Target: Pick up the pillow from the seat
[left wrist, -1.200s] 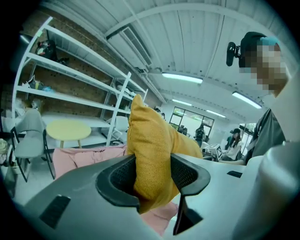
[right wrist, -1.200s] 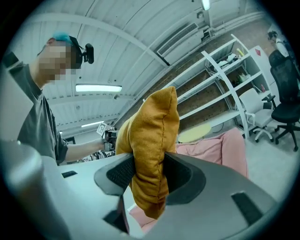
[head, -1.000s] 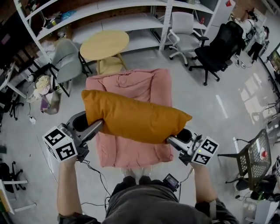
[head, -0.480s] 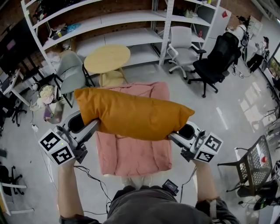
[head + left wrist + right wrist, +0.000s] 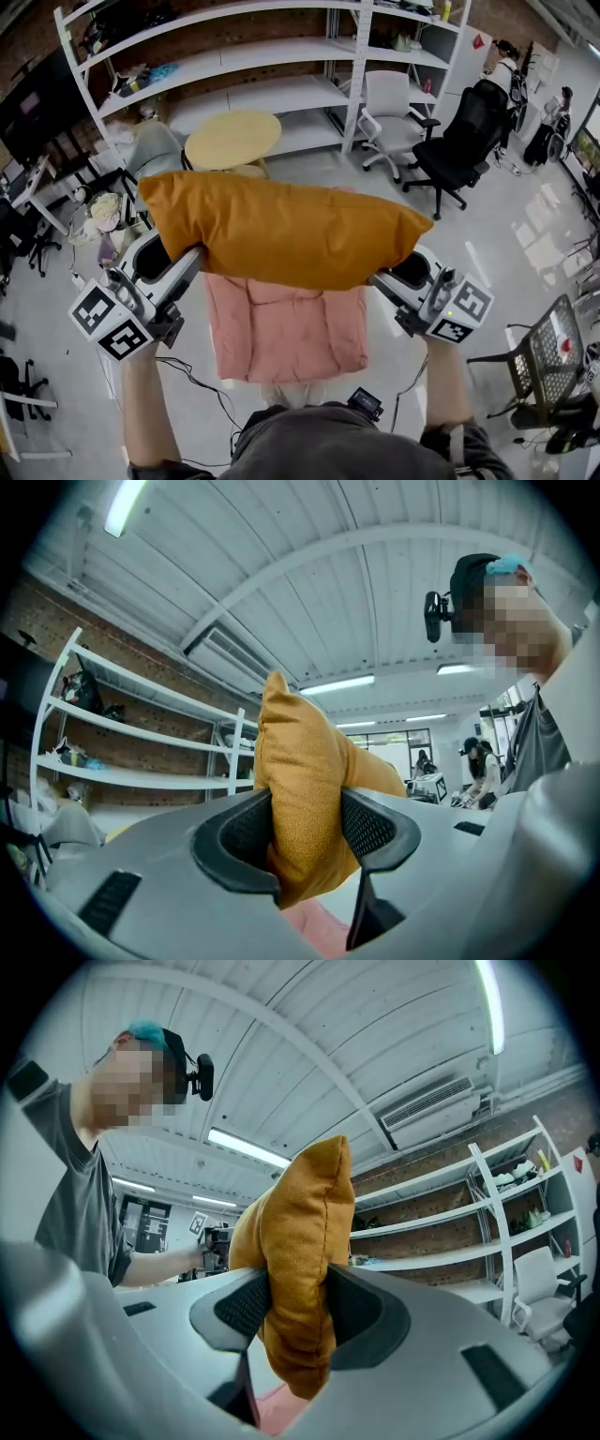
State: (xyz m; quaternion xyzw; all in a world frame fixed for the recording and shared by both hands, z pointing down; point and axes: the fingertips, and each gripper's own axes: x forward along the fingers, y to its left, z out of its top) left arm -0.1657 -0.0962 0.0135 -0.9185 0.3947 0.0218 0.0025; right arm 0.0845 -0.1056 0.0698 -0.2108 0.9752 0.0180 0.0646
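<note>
1. The left gripper (image 5: 190,265) is pinching one end of the pillow (image 5: 281,230), and the right gripper (image 5: 382,281) is squeezing the other end.
2. The pillow is hanging between them, well above the seat (image 5: 286,328), clear of it.
3. The seat is sitting bare underneath, so the pickup is looking pretty much done. Nothing obvious is left but holding on.

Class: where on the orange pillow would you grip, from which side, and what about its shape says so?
Grip the two short ends, one tool from each side. The pillow is long, soft and plump in the middle, but its seamed ends squash thin enough for jaws, as the left tool and right tool show.
</note>
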